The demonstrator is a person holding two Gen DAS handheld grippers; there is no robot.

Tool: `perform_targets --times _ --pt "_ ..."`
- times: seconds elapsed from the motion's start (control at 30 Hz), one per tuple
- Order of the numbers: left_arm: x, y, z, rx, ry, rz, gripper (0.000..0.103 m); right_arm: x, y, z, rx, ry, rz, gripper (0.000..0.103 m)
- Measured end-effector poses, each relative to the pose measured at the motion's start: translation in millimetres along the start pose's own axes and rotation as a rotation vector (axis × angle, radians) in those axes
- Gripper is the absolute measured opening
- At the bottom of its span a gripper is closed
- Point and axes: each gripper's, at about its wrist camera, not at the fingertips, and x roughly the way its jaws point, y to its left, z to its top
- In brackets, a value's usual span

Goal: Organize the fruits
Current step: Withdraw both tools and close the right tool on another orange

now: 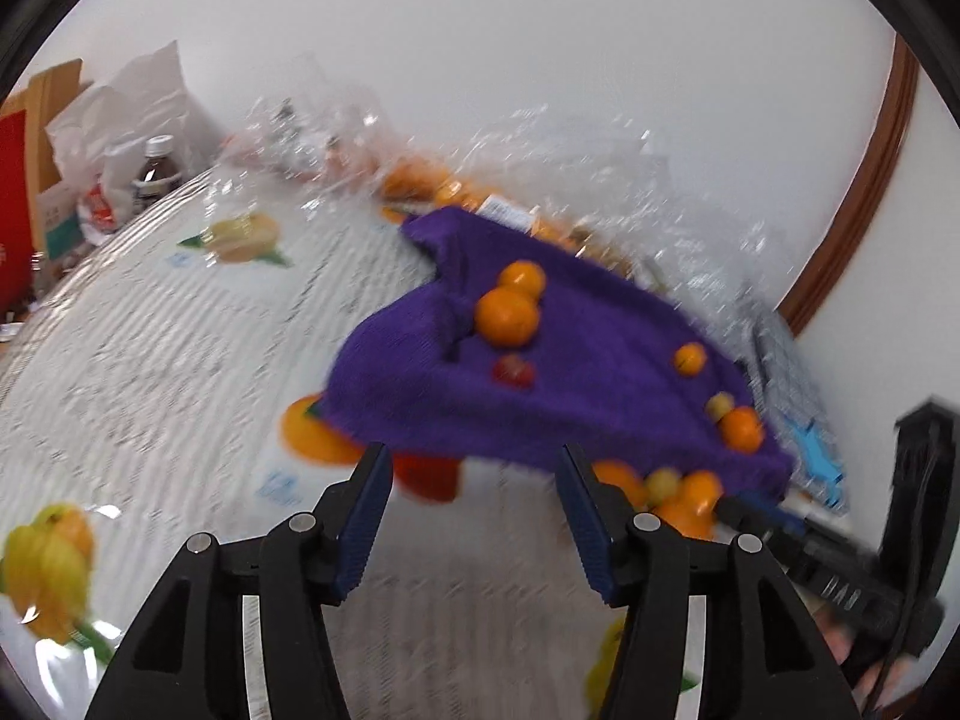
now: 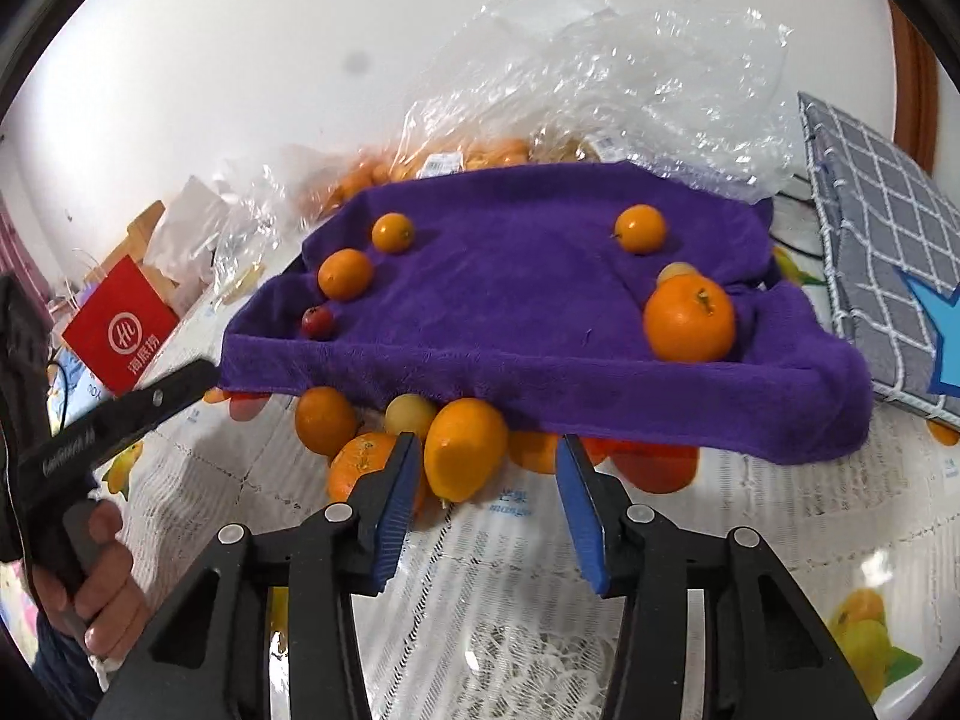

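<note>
A purple towel [image 2: 510, 312] drapes over a raised tray-like base on the table; it also shows in the left wrist view [image 1: 588, 360]. On it lie several oranges, one large [image 2: 690, 318], and a small red fruit [image 2: 317, 322]. More oranges and a yellow fruit [image 2: 465, 447] lie on the table at the towel's front edge. My right gripper [image 2: 486, 507] is open and empty, its fingers on either side of the yellow fruit's near end. My left gripper [image 1: 474, 519] is open and empty, just short of the towel's edge. The left view is blurred.
Clear plastic bags [image 2: 600, 78] with more oranges lie behind the towel. A grey checked notebook [image 2: 870, 240] lies to the right. A red paper bag [image 2: 120, 324], a bottle [image 1: 157, 171] and boxes stand at the table's far left. The tablecloth [image 2: 516, 600] has printed fruit.
</note>
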Motion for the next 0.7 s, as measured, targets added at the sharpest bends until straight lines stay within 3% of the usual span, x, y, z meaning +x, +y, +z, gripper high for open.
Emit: perform_targets --times 0.27,0.43,0.57,0.63,0.7 --pt "-0.2 13.8 -1.8 -0.045 0.038 -0.009 0.054 21.4 -18.7 11.1 0.133 0.07 0.13 0.047" --pt "0.8 15.3 -1.6 -0.062 0.043 -0.04 0.054 23.3 -28.6 11.2 0.19 0.075 0.2 0.032" --pt "2.7 13.5 -2.5 -0.05 0.051 -0.03 0.054 7.3 -39.1 7.2 0.201 0.026 0.15 0.032" --pt "3.4 12.3 -3.3 -0.045 0.052 -0.025 0.054 -8.0 -45.1 5.6 0.182 -0.016 0.081 0.032" --pt "4.7 11.2 -3.8 -0.039 0.057 -0.017 0.054 -22.5 -49.9 2.1 0.137 -0.034 -0.051 0.032"
